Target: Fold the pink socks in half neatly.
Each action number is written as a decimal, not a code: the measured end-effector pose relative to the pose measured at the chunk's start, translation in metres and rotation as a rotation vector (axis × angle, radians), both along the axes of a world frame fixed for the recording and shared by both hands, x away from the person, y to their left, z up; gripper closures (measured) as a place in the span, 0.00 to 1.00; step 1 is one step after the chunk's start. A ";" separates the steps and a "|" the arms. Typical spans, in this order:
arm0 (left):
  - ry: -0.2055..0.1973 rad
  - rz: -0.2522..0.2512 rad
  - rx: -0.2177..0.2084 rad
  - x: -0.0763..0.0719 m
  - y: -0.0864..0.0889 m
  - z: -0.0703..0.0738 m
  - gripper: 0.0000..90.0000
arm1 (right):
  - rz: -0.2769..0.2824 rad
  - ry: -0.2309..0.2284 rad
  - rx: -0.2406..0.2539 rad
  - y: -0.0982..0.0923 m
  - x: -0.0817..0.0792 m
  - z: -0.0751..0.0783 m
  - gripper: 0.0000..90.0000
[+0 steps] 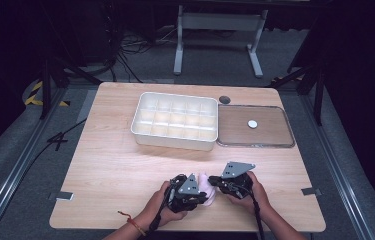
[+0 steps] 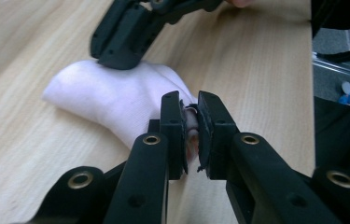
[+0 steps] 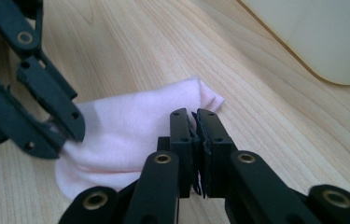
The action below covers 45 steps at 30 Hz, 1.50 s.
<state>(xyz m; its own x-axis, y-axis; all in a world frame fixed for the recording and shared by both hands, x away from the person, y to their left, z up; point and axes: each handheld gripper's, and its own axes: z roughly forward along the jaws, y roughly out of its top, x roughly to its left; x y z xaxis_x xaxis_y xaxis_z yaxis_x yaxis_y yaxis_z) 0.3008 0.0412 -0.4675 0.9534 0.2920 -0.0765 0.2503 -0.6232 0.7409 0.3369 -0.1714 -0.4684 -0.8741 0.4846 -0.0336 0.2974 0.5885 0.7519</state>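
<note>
A small pale pink cloth (image 1: 208, 186) lies bunched on the wooden table near its front edge, between my two grippers. My left gripper (image 1: 202, 196) comes at it from the left; in the left gripper view its jaws (image 2: 190, 119) are shut on a fold of the cloth (image 2: 112, 95). My right gripper (image 1: 215, 181) comes from the right; in the right gripper view its jaws (image 3: 194, 123) are pressed together on the cloth's (image 3: 130, 126) near edge. Each gripper view also shows the other gripper holding the far side of the cloth.
A white tray (image 1: 175, 140) divided into several compartments stands at the table's middle back. To its right lies a flat brown tray (image 1: 280, 140) with a white disc (image 1: 252, 124) in it. A dark round spot (image 1: 224, 99) sits behind them.
</note>
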 end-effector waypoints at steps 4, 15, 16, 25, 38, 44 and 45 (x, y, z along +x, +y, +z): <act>0.003 -0.032 -0.026 -0.003 0.001 0.007 0.89 | 0.003 -0.013 -0.010 0.001 -0.001 0.000 0.96; -0.020 0.027 -0.069 0.015 0.018 0.016 0.93 | 0.013 -0.022 -0.022 0.003 -0.002 0.000 0.97; -0.013 0.009 -0.047 0.014 0.014 0.010 0.93 | 0.011 -0.022 -0.022 0.003 -0.002 0.000 0.97; -0.011 -0.081 -0.013 0.003 -0.003 -0.006 0.93 | 0.017 -0.046 -0.038 0.004 -0.004 0.001 0.97; -0.055 -0.091 0.004 -0.005 -0.009 -0.009 0.91 | -0.051 -0.058 -0.051 -0.003 -0.007 0.010 0.85; -0.053 -0.111 0.006 -0.008 -0.012 -0.009 0.88 | -0.084 -0.027 0.057 -0.014 -0.010 0.026 0.79; -0.054 -0.118 0.007 -0.008 -0.012 -0.009 0.86 | -0.073 -0.029 0.073 -0.012 -0.012 0.030 0.77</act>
